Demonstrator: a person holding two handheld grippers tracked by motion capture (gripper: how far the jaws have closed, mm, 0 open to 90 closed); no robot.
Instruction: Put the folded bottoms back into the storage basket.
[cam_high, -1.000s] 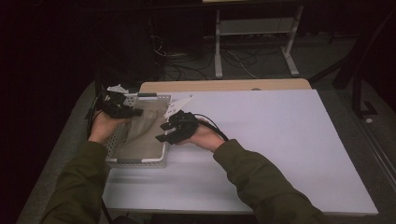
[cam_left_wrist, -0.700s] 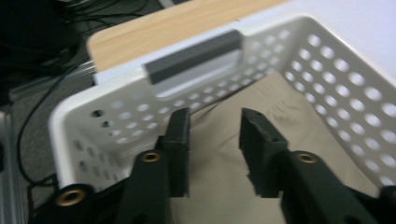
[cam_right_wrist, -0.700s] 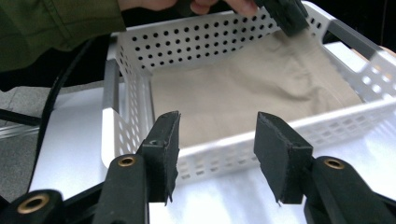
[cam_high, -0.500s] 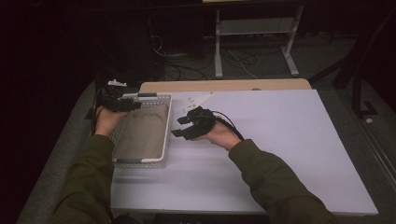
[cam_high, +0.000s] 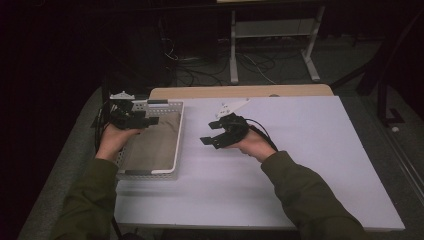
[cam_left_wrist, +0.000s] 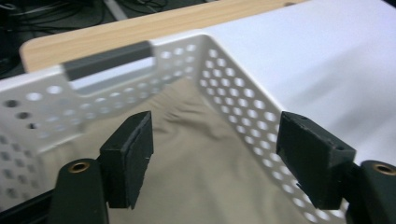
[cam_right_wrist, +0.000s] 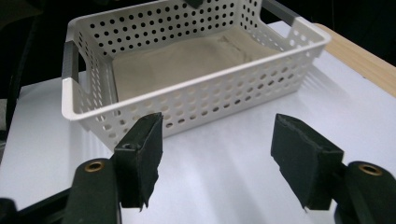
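Observation:
A white perforated basket (cam_high: 177, 135) stands at the table's left with a tan folded cloth (cam_high: 150, 145) lying flat in it. My left gripper (cam_high: 150, 119) hovers over the basket's far end. In the left gripper view its jaws (cam_left_wrist: 215, 158) have just been opening and stand apart above the cloth (cam_left_wrist: 187, 121), with nothing between them, inside the basket wall (cam_left_wrist: 233, 93). My right gripper (cam_high: 210, 133) is over the bare table to the right of the basket. Its jaws (cam_right_wrist: 217, 154) have also just been opening and hold nothing. They face the basket (cam_right_wrist: 201, 98) and the cloth (cam_right_wrist: 187, 60).
The white table top (cam_high: 300, 165) stretches to the right and front of the basket. A wooden strip (cam_high: 240, 91) runs along its far edge. Behind it, on the dark floor, are cables and a metal stand (cam_high: 270, 50).
The right gripper has drawn back out of the basket to the right, over the table. The left gripper has shifted toward the basket's far end. Both jaws have opened, and the cloth lies loose.

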